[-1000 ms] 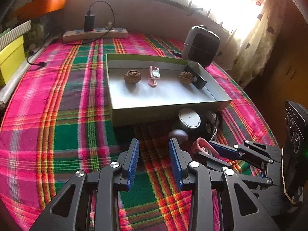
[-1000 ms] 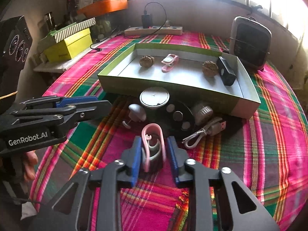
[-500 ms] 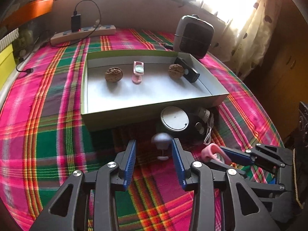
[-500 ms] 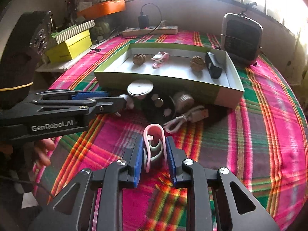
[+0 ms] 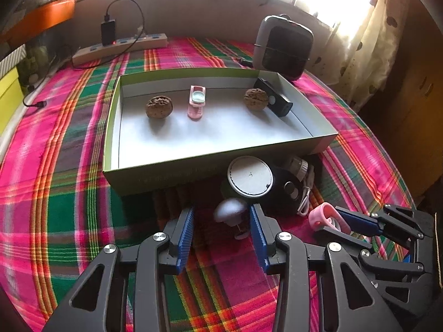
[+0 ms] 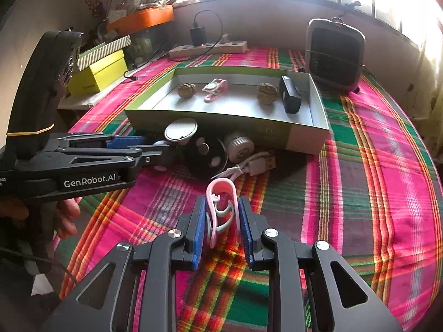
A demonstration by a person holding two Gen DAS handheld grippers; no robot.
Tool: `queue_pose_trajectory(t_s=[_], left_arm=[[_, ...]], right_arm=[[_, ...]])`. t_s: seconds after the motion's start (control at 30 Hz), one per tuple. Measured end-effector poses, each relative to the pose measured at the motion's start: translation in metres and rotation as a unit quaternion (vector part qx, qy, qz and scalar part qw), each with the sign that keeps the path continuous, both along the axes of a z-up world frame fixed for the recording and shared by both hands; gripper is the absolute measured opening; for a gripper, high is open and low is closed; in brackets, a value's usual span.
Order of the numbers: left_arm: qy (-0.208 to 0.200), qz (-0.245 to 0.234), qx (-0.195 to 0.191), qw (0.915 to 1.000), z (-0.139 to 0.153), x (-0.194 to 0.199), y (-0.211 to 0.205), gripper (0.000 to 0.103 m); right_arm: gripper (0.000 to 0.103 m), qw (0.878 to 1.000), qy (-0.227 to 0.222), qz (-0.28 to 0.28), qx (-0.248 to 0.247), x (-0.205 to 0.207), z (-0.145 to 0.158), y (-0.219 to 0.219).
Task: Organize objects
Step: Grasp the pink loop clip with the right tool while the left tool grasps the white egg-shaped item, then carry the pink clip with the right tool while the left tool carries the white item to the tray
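A shallow green box [image 5: 193, 171] [image 6: 304, 135] on the plaid cloth holds two walnuts [image 5: 159, 107], a pink clip [image 5: 197, 102] and a black device [image 5: 272, 101]. My right gripper [image 6: 223, 221] is shut on a pink and grey clip [image 6: 221, 207], lifted just above the cloth; it also shows in the left wrist view [image 5: 322, 217]. My left gripper [image 5: 221, 221] is open around a small white mushroom-shaped knob [image 5: 229, 211] that lies on the cloth in front of the box.
A white round lid [image 5: 250, 175] on a black disc [image 5: 288, 193], a ribbed white cap [image 6: 239, 145] and a white USB cable [image 6: 249, 166] lie against the box front. A grey heater [image 5: 282, 47], a power strip [image 5: 121, 48] and a yellow box [image 6: 97, 74] stand behind.
My left gripper has moved right and forward, bringing the white knob between its fingers. My right gripper has drawn back with the pink clip held.
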State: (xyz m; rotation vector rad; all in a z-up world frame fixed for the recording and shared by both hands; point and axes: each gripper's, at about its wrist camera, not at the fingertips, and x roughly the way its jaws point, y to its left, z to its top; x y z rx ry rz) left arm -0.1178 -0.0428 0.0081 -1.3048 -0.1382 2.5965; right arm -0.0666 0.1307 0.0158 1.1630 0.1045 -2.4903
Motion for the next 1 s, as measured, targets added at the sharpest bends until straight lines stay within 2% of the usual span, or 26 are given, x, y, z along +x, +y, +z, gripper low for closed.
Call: queue_pose_trajectory(t_s=[0.17, 0.33, 0.53, 1.0], left_arm=[[0.003, 0.004, -0.005, 1.0, 0.0, 0.0005, 0.0012, 0.036], [0.004, 0.013, -0.012, 0.9998, 0.0, -0.0004, 0.0003, 0.025], [0.004, 0.009, -0.009, 0.9999, -0.0001, 0.0006, 0.0009, 0.02], [0.007, 0.005, -0.009, 0.9999, 0.0012, 0.0038, 0.0002, 0.019]], right_arm=[[0.025, 1.0, -0.001, 0.0, -0.004, -0.0003, -0.0005, 0.0016], [0.025, 1.0, -0.001, 0.001, -0.005, -0.0006, -0.0013, 0.0026], [0.025, 1.0, 0.0, 0.001, -0.005, -0.0003, -0.0014, 0.0037], [0.025, 1.0, 0.0, 0.002, -0.005, 0.0013, -0.0007, 0.003]])
